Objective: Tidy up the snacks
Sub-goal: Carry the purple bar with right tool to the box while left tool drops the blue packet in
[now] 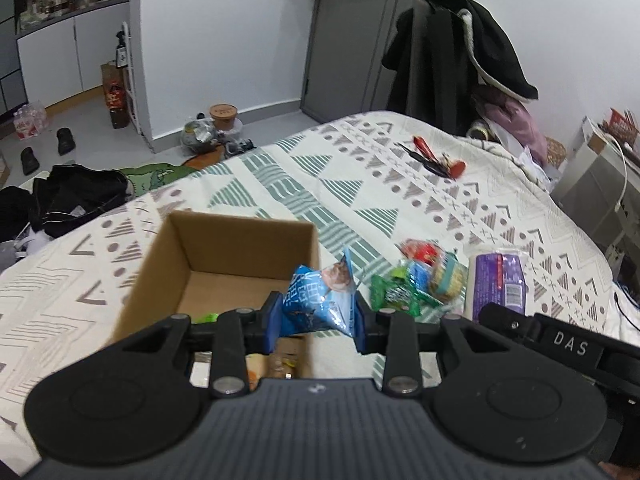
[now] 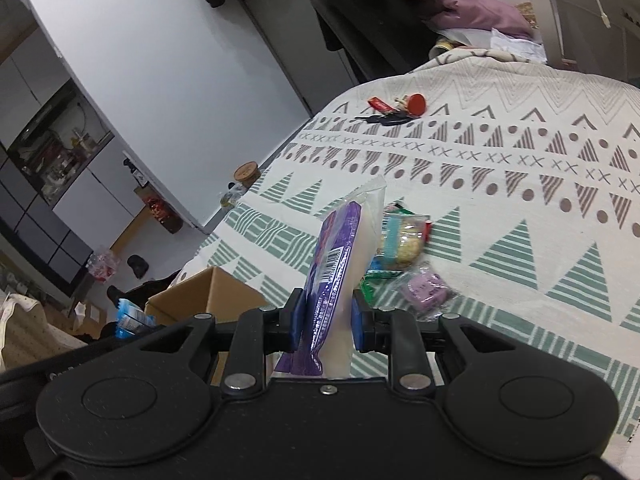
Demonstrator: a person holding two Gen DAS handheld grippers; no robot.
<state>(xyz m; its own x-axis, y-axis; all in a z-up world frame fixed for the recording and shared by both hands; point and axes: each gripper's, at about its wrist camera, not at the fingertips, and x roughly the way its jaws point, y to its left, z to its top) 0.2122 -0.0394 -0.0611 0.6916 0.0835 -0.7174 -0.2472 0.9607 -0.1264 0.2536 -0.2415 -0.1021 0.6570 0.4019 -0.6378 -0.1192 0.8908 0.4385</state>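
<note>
My left gripper (image 1: 318, 314) is shut on a blue snack packet (image 1: 320, 300) and holds it over the near right corner of an open cardboard box (image 1: 176, 248) on the bed. Some snacks lie in the box's near end under the gripper. My right gripper (image 2: 325, 320) is shut on a purple-and-white snack pack (image 2: 340, 264), held upright above the bed; it also shows in the left wrist view (image 1: 498, 280). A small pile of snacks (image 1: 420, 280) lies on the bed right of the box, also seen in the right wrist view (image 2: 404, 248).
A patterned bedspread (image 1: 360, 184) covers the bed. Keys with red tags (image 1: 436, 158) lie farther back. Clothes hang on a rack (image 1: 452, 56) behind the bed. Bags and shoes lie on the floor (image 1: 76, 192) at left.
</note>
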